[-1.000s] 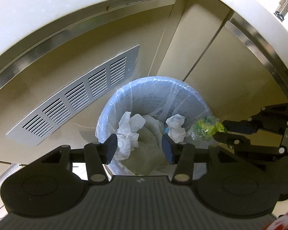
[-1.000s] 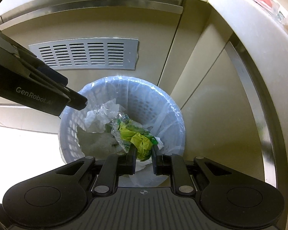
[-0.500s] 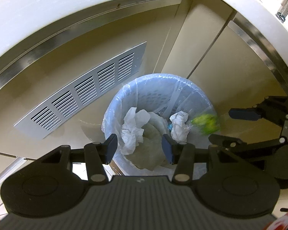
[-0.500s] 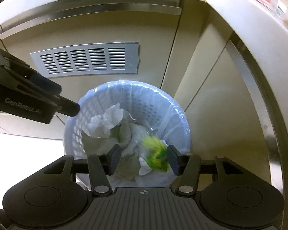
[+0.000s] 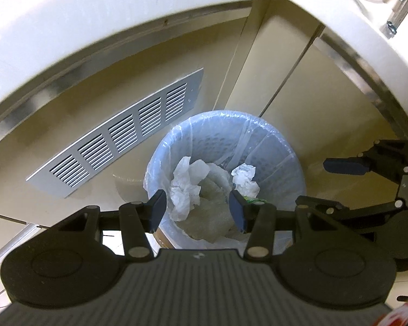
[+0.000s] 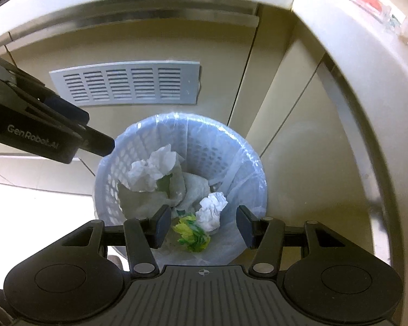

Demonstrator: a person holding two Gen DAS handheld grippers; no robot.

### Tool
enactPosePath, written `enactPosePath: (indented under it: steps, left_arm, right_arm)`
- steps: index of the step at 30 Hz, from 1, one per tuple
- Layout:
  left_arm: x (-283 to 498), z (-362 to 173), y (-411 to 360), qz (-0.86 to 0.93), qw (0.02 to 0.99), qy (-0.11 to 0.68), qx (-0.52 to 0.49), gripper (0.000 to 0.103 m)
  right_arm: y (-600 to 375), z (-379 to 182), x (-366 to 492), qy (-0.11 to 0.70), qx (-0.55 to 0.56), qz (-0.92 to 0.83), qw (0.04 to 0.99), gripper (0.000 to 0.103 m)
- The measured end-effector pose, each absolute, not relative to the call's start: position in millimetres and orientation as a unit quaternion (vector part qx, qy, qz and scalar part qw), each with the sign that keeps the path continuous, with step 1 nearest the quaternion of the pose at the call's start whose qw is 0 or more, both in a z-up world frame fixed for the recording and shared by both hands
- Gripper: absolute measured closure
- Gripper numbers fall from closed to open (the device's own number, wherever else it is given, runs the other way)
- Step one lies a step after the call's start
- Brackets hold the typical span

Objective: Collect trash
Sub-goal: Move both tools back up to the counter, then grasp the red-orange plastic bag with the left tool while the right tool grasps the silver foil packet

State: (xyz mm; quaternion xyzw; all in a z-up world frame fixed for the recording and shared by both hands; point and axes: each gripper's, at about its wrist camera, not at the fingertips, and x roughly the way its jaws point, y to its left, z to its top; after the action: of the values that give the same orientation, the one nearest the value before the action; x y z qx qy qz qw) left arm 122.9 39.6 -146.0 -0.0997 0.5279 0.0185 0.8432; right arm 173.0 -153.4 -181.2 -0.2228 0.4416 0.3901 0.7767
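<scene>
The left gripper [image 5: 198,210] hangs over the lined waste basket [image 6: 244,160], jaws parted and empty. Inside the basket, left to right: a crumpled white tissue [image 6: 152,172], a yellow-green wrapper [image 6: 193,235] and a smaller tissue wad [image 6: 212,212]. The right gripper [image 6: 202,224] is above the wrapper, jaws apart, gripping nothing.
</scene>
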Motion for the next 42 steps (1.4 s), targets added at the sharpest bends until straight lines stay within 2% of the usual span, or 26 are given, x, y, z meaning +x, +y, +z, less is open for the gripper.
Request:
enactPosePath:
  steps: [18, 21, 23, 25, 30, 32, 34, 42]
  left_arm:
    - [111.4, -26.5, 32.1, -0.021, 0.923, 0.382, -0.054, 0.054]
    - [120.0, -13.1, 41.2, -0.01, 0.929, 0.363, -0.07, 0.048]
    - [129.0, -4.7, 48.0, 0.007, 0.933, 0.352, -0.077, 0.04]
    - [140.2, 3.8, 57.3, 0.024, 0.935, 0.342, -0.086, 0.04]
    - [175.5, 21.1, 92.1, 0.068, 0.931, 0.328, -0.147, 0.03]
    - [190.3, 23.4, 105.4, 0.084, 0.928, 0.321, -0.17, 0.022]
    - [208.6, 24.6, 117.6, 0.102, 0.923, 0.315, -0.194, 0.019]
    - [271.7, 20.5, 158.2, 0.152, 0.901, 0.292, -0.284, 0.015]
  right_arm:
    - [-173.6, -59.6, 170.8, 0.267, -0.167, 0.404, 0.859, 0.05]
    - [-172.6, -46.2, 185.1, 0.256, -0.148, 0.397, 0.869, 0.05]
    - [-169.4, -40.0, 195.6, 0.251, -0.138, 0.392, 0.874, 0.05]
    - [-165.9, -33.5, 208.9, 0.254, -0.122, 0.386, 0.878, 0.05]
    - [-150.3, -19.5, 241.1, 0.258, -0.119, 0.38, 0.88, 0.049]
    - [-142.5, -16.5, 254.1, 0.256, -0.124, 0.383, 0.879, 0.044]
    - [-134.8, -13.7, 266.6, 0.249, -0.13, 0.383, 0.88, 0.035]
    - [-107.6, -9.6, 312.0, 0.24, -0.131, 0.398, 0.876, 0.033]
